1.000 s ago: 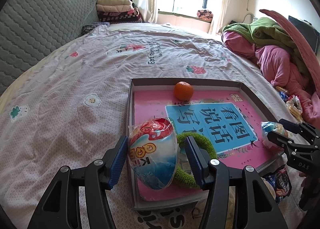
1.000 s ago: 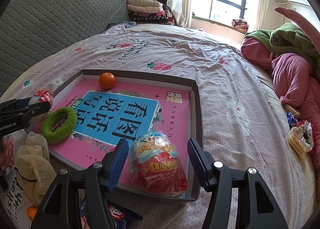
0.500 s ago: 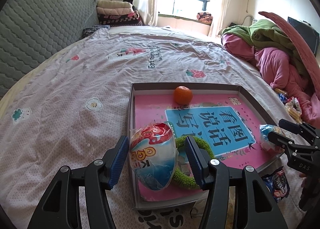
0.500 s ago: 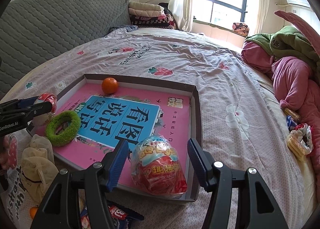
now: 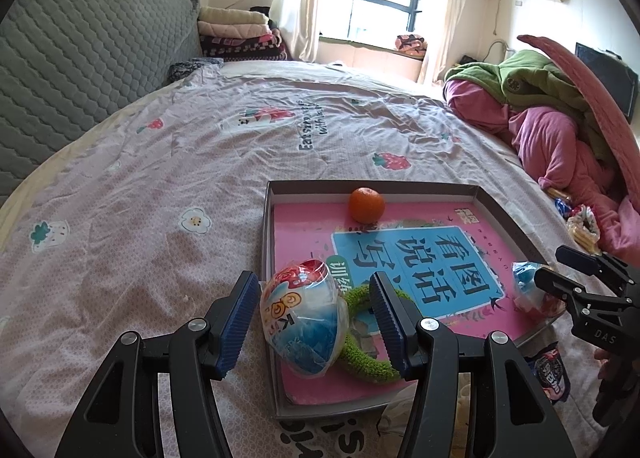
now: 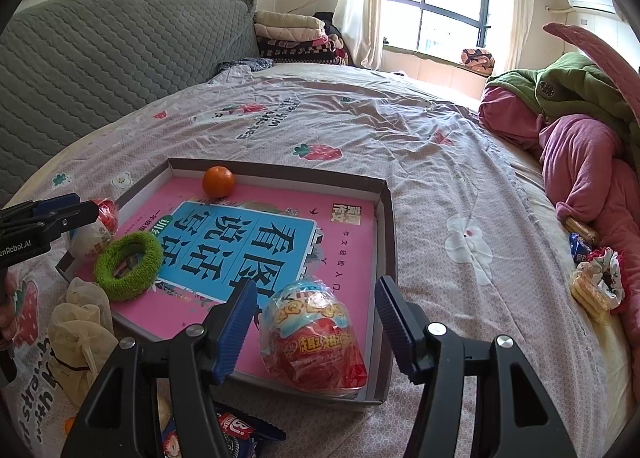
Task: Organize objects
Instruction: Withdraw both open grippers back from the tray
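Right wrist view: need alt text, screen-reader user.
The right gripper stands open around a wrapped egg-shaped snack, pads clear of it, in the near right corner of a shallow cardboard tray on a bed. The tray also holds a pink book, an orange and a green ring; the left gripper enters at the left edge.

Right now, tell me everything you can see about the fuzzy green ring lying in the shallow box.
The fuzzy green ring is a soft, terry-like loop, lying flat on the pink book cover near a corner of the shallow grey cardboard box. Its hole shows the cover beneath. In the left wrist view a plastic-wrapped egg-shaped toy overlaps its edge; whether they touch is unclear. No gripper holds it.
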`<state>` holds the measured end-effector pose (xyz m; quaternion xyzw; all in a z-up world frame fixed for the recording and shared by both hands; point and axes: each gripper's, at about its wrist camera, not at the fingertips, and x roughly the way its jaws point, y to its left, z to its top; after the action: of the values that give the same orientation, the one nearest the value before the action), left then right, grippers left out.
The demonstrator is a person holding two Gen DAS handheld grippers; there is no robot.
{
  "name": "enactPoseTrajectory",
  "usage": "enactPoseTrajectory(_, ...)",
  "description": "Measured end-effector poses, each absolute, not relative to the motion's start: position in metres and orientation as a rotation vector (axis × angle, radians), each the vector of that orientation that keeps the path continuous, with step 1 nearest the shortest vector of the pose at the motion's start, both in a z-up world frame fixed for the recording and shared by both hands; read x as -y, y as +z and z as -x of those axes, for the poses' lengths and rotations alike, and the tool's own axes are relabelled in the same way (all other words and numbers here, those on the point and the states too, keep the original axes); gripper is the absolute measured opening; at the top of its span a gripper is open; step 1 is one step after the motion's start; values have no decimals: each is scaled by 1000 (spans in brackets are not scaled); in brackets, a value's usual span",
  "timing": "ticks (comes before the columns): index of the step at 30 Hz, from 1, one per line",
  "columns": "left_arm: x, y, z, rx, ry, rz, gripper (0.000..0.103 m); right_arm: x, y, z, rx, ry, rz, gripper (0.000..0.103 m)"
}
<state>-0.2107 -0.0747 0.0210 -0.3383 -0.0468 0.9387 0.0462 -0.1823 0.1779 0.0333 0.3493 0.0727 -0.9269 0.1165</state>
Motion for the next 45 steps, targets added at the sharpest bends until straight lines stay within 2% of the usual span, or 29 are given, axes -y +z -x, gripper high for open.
enactPoseTrajectory(7, 75, 33, 200, 165, 2900, 982, 59, -177, 37, 180, -191, -2700, -1016, 61)
enactPoseTrajectory(19, 53, 64, 163, 89, 2959, 849, 59, -180, 48, 165, -126, -2679, -978, 61)
enactPoseTrajectory(27, 27, 63, 139, 24, 2956, 841, 59, -174, 49, 158, -124, -2658, -964, 61)
enactPoseTrajectory(38, 31, 58, 127, 128, 2948, 898, 60, -177, 61, 152, -83, -2646, -923, 61)
enactPoseTrajectory(41, 32, 62, 123, 146, 2956, 895, 67, -176, 65, 149, -85, -2642, -907, 61)
enactPoseTrajectory(45, 30, 65, 118, 151, 2961, 894, 68, -176, 69, 145, -78, -2640, -888, 62)
